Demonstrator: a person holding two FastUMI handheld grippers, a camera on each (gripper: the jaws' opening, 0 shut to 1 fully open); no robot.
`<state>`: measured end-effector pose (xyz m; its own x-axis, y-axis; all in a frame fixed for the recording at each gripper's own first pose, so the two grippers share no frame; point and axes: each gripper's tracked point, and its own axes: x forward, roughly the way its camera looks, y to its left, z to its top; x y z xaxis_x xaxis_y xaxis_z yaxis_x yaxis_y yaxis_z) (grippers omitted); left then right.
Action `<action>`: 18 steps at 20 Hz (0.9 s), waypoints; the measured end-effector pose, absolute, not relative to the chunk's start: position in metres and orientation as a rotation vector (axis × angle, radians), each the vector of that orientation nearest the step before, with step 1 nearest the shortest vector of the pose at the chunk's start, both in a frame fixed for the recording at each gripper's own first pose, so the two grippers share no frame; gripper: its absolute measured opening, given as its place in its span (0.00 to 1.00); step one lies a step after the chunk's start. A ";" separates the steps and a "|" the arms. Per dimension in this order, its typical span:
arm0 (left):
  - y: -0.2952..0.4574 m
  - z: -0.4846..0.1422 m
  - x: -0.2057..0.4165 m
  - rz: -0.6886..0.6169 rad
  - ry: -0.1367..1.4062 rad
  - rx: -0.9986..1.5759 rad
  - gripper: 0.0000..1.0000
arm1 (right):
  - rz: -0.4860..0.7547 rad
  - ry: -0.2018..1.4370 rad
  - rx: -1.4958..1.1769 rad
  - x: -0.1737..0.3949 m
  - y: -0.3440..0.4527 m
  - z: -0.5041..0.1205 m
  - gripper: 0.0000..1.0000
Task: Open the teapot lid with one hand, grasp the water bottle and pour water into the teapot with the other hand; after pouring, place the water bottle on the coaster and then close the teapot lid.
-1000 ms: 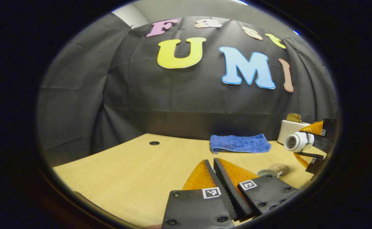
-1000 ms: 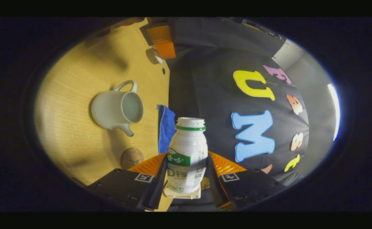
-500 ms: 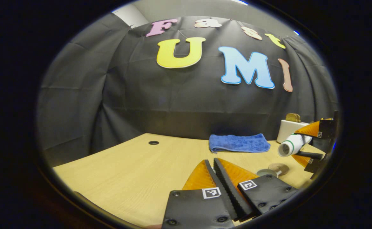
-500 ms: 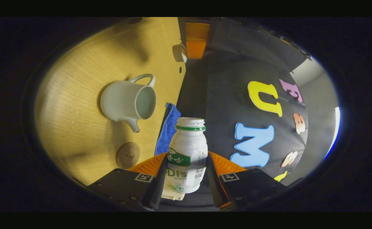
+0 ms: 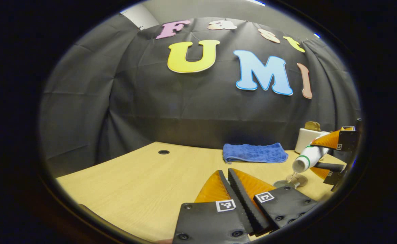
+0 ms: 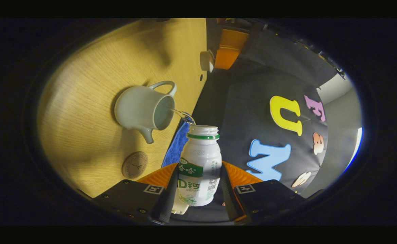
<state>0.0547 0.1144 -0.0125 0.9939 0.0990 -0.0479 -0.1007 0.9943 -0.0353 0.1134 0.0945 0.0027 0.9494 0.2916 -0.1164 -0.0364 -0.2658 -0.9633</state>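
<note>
Pouring is under way: the water bottle [image 6: 199, 166] is tilted mouth-first toward the teapot [image 6: 144, 110], and a thin stream of water [image 6: 181, 115] is seen running from the bottle's open mouth into the teapot's uncovered opening. The bottle is clamped at its lower body between both fingers of the right gripper [image 6: 198, 189], which press on it from either side. The teapot is standing on the wooden table [image 6: 93, 84], its handle on the far side from the bottle and its spout pointed toward the round coaster [image 6: 135, 165], which lies bare on the table just beside the teapot. A folded blue cloth [image 6: 176, 145] is seen behind the bottle, at the table's far edge near the teapot.

From the left gripper view the same bottle [image 5: 308, 158] is seen tipped downward, held by the right gripper [image 5: 330, 152], with the cloth [image 5: 255, 153] to the side of it and a white box [image 5: 306, 137] behind it. The left gripper [image 5: 228, 189] is held low over the table [image 5: 144, 183], well apart from the teapot; its fingers appear brought together. In the right gripper view the teapot lid [image 6: 206, 61] is seen at that gripper's tip, beyond the teapot.
</note>
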 end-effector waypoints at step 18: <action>0.114 -0.012 0.054 0.094 0.047 -0.042 0.08 | 0.301 -0.227 -1.900 0.116 0.092 0.017 0.62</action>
<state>0.0539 0.1141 -0.0120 0.9945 0.0927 -0.0489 -0.0947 0.9947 -0.0398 0.1162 0.0922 0.0170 0.9487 0.3009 -0.0975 0.0109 -0.3392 -0.9407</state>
